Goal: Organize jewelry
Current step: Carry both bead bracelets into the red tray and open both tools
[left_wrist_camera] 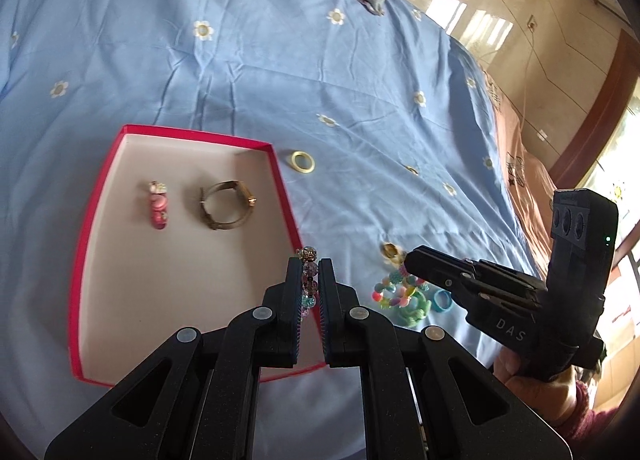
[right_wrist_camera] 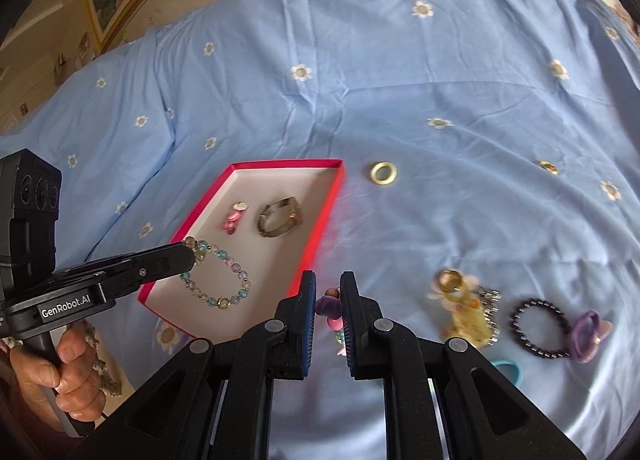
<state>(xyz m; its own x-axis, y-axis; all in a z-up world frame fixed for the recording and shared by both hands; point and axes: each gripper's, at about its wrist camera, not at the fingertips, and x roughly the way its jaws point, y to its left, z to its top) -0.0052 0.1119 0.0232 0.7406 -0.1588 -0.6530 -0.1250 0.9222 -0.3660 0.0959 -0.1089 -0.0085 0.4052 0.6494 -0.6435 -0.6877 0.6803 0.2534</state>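
Left gripper (left_wrist_camera: pixel 310 284) jaws are closed narrow on a beaded bracelet (right_wrist_camera: pixel 218 278), which hangs over the near right part of the red box (right_wrist_camera: pixel 320 215). Inside the box lie a pink charm (left_wrist_camera: pixel 159 207) and a watch (left_wrist_camera: pixel 226 204). Right gripper (right_wrist_camera: pixel 328 300) jaws stand narrowly apart around colourful beads (right_wrist_camera: pixel 330 306) on the blue bedsheet (right_wrist_camera: pixel 400 79); whether they clamp cannot be told. Beyond the box's far right corner lies a yellow ring (right_wrist_camera: pixel 384 173). A dark bead bracelet (right_wrist_camera: pixel 540 328) lies to the right.

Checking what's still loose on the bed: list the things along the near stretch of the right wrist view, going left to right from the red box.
red box → gold ring → dark bead bracelet → purple ring
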